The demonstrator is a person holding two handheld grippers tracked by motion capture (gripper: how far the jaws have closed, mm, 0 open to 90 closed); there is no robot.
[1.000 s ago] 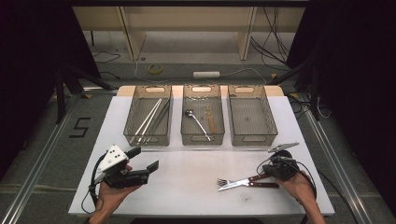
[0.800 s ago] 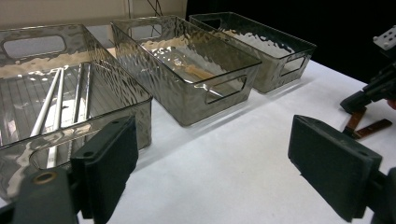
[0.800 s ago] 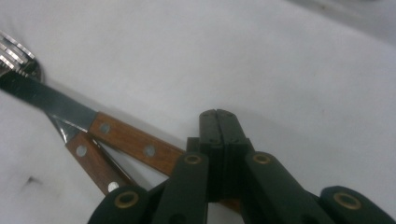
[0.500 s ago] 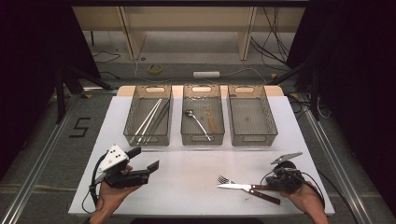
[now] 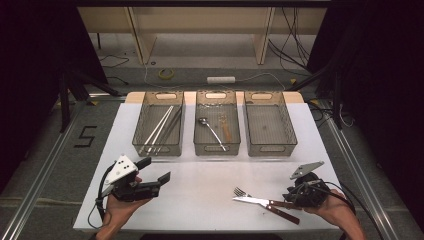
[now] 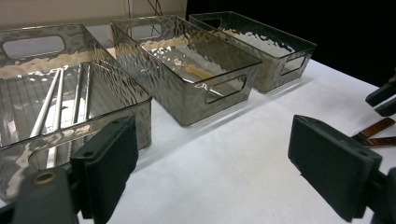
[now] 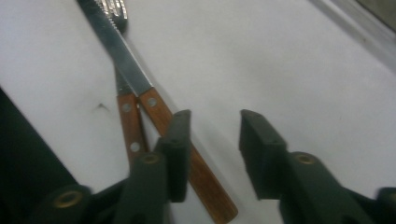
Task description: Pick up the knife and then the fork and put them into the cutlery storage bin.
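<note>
Opening right gripper (image 7: 212,140) beside knife (image 7: 140,88).

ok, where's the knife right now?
High view: the knife lies on the white table near the front right edge, crossing the fork, its wooden handle just beside the open right gripper.

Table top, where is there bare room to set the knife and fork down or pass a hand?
The table is bare between the bins' front edge and the near edge, from the left tongs across to the fork. The right bin looks empty. It is crowded by the right tongs, where the knife and fork lie crossed.
</note>
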